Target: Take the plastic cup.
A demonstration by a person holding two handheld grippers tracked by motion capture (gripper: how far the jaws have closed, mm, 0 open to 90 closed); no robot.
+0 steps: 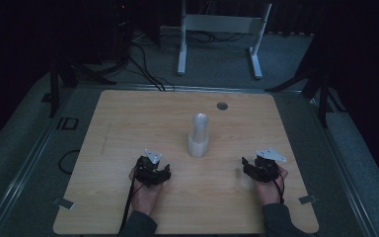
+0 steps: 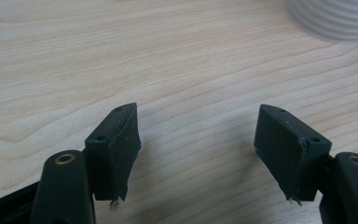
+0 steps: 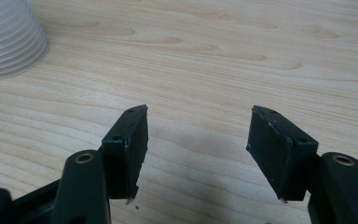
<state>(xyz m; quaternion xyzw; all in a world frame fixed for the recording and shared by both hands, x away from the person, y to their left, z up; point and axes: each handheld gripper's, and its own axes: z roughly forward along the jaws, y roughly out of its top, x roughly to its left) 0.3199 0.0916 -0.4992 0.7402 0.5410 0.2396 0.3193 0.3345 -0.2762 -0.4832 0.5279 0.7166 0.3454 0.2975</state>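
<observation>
A stack of upturned clear plastic cups (image 1: 198, 135) stands near the middle of the wooden table (image 1: 128, 113). Its ribbed base shows at the top right of the left gripper view (image 2: 335, 18) and at the top left of the right gripper view (image 3: 7, 39). My left gripper (image 1: 158, 170) rests low over the table to the left of the stack, open, with bare wood between its jaws (image 2: 198, 140). On the other side my right gripper (image 1: 249, 165) sits just as low and open, nothing between its jaws (image 3: 198, 140).
A small dark round grommet (image 1: 221, 105) lies in the tabletop behind the cups. A white metal frame (image 1: 219, 34) stands on the floor beyond the table, with cables (image 1: 143, 69) trailing left of it. Tape tabs (image 1: 64, 202) mark the front corners.
</observation>
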